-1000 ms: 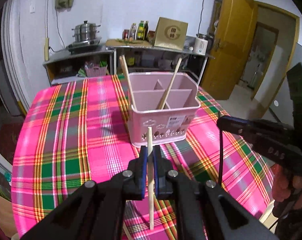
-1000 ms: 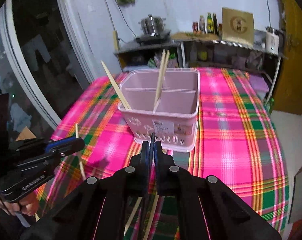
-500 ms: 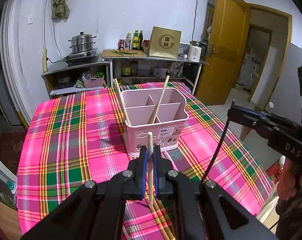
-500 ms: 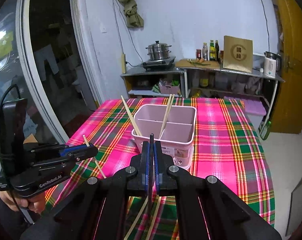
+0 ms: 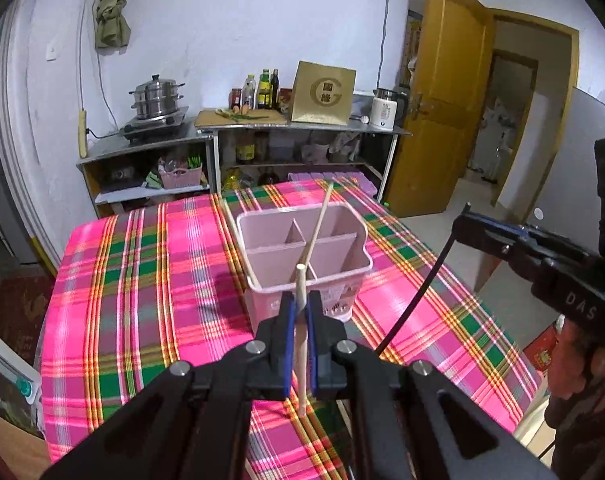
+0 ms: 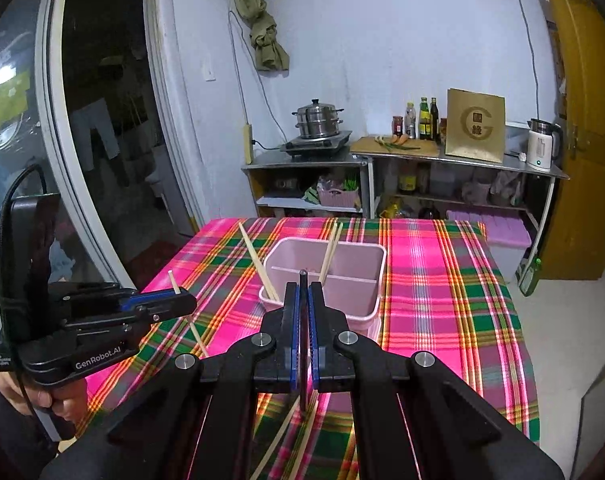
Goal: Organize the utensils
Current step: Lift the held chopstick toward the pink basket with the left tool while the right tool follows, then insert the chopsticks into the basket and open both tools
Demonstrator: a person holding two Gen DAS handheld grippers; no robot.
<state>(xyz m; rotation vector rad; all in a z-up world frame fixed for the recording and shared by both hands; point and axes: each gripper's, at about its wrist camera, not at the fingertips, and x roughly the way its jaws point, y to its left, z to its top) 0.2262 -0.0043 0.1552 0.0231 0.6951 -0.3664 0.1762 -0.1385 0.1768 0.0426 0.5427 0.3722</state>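
A pink divided utensil holder (image 5: 302, 248) (image 6: 342, 276) stands mid-table on the pink plaid cloth, with several wooden chopsticks (image 6: 329, 252) leaning in it. My left gripper (image 5: 298, 312) is shut on a pale wooden chopstick (image 5: 301, 340), held upright above the table in front of the holder; it also shows in the right wrist view (image 6: 178, 292). My right gripper (image 6: 302, 304) is shut on a black chopstick (image 6: 303, 320), held high; in the left wrist view (image 5: 468, 220) the black chopstick (image 5: 418, 292) hangs down from it.
Two loose wooden chopsticks (image 6: 286, 432) lie on the cloth near the front edge. Metal shelves with a steamer pot (image 5: 156, 96), bottles, a gold box (image 5: 322, 94) and a kettle stand behind the table. A yellow door (image 5: 442, 92) is at the right.
Both grippers have risen and drawn back from the holder with their chopsticks; the holder looks smaller and farther away.
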